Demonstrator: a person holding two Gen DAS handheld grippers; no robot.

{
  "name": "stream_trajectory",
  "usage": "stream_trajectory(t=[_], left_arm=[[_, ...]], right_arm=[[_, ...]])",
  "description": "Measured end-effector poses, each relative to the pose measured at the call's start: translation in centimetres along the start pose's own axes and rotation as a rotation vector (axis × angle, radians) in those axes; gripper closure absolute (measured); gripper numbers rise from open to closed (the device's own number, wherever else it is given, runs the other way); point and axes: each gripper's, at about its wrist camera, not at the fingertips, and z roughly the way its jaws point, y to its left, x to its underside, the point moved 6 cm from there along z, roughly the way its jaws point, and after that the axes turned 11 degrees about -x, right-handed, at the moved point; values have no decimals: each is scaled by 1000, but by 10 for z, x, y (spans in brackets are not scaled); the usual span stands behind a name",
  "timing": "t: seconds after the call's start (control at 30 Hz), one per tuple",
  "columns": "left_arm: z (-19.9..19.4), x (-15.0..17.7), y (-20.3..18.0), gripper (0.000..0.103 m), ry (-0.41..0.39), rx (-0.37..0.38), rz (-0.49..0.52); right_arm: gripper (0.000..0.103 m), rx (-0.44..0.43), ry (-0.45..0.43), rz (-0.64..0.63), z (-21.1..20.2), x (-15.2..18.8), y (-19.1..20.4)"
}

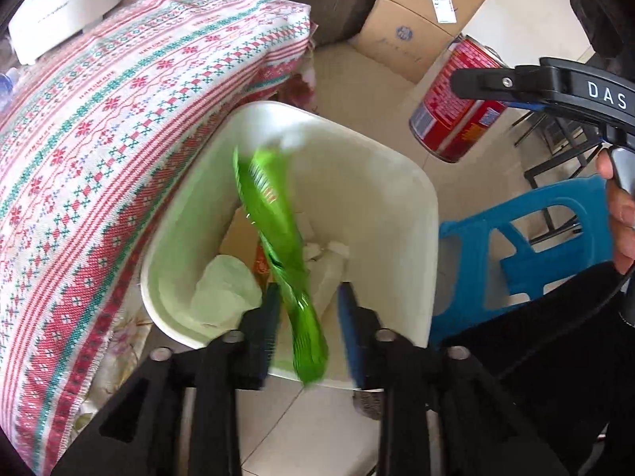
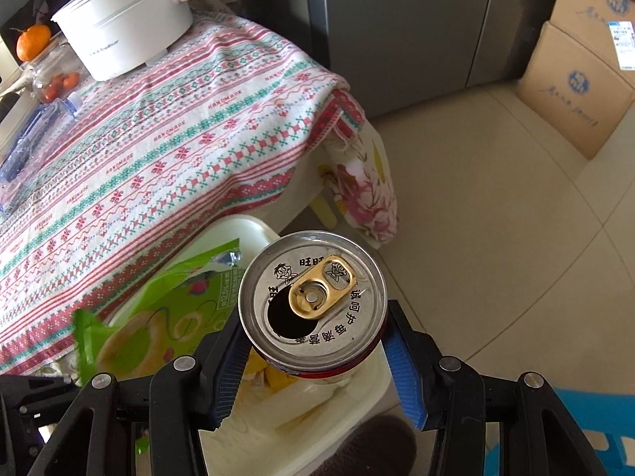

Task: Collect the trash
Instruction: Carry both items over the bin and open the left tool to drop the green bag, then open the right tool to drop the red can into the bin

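A white trash bin (image 1: 397, 214) stands on the floor beside the table, with paper and wrappers inside. My left gripper (image 1: 307, 325) is open above the bin; a green snack wrapper (image 1: 274, 230) is blurred between its fingers, apparently dropping into the bin. My right gripper (image 2: 317, 341) is shut on a red drink can (image 2: 313, 297) with an opened top, held over the bin's rim (image 2: 246, 230). The can (image 1: 456, 99) and right gripper also show in the left wrist view, at the upper right. The green wrapper (image 2: 166, 313) shows in the right wrist view too.
A table with a patterned cloth (image 1: 119, 119) is left of the bin, carrying a white pot (image 2: 127, 20), an orange (image 2: 33, 41) and tomatoes. Cardboard boxes (image 2: 579, 79) stand at the far right. A blue plastic stool (image 1: 516, 246) stands right of the bin.
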Motion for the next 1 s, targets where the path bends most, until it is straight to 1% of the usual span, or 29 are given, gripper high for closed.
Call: stream_trajectory(t=[0.07, 0.17, 0.3, 0.43, 0.53, 0.63, 0.73, 0.83, 1.0], left_arm=[[-1, -2, 2, 52, -8, -13, -3], [-7, -4, 6, 49, -28, -41, 6], [-21, -5, 21, 42, -55, -106, -6], [-38, -3, 37, 40, -77, -160, -31], [-53, -1, 54, 38, -98, -176, -62], [-67, 2, 69, 36, -124, -199, -88], [-76, 6, 82, 35, -146, -229, -104], [-85, 12, 93, 34, -155, -230, -124], [-90, 17, 102, 33, -159, -234, -139]], right_arm=[[47, 2, 5, 3, 1, 1, -3], [47, 4, 13, 5, 2, 2, -6], [47, -3, 24, -1, 5, 3, -4], [47, -11, 45, -19, 12, 5, 3], [47, -10, 79, -48, 22, 9, 13], [47, -27, 134, -49, 39, 15, 20], [47, -20, 195, -48, 56, 23, 23], [46, -5, 229, -53, 66, 28, 26], [46, 6, 237, -50, 70, 29, 28]])
